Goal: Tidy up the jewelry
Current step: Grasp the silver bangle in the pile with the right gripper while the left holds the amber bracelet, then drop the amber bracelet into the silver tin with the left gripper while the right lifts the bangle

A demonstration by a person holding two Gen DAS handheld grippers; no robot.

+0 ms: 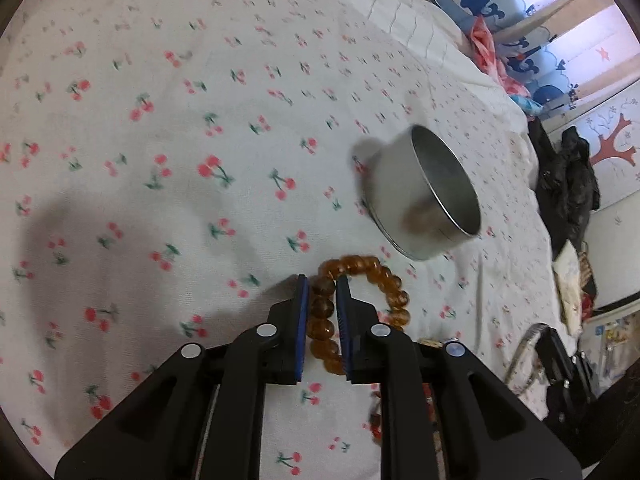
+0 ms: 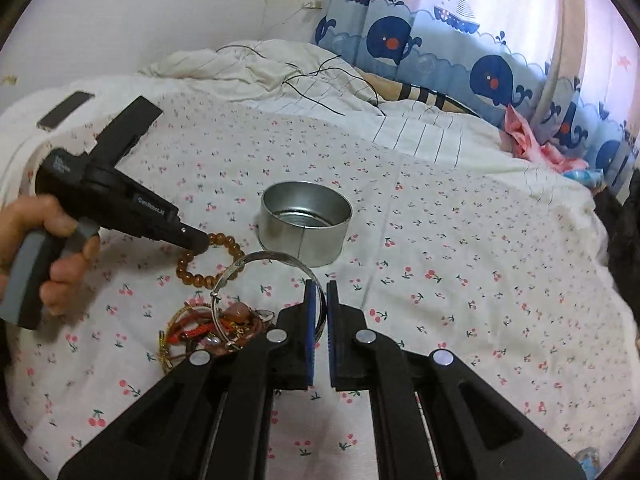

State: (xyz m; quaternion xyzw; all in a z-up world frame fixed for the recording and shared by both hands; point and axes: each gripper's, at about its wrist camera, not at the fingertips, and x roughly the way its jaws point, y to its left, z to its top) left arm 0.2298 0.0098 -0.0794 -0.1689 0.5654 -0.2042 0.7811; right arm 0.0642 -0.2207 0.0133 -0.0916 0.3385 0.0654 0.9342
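Jaws pinch silver bangle [image 2: 264, 280] — right gripper [image 2: 320, 286] angled down (bangle upright).

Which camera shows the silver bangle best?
The right wrist view: the silver bangle shows as a near-whole hoop clamped in the right gripper. The left wrist view catches only a blurred arc of it at its lower right edge.

A white cherry-print cotton sheet [image 2: 440, 240] is spread flat — backed by a blue whale-patterned curtain [image 2: 440, 48] and a dark flat phone [image 2: 64, 111].
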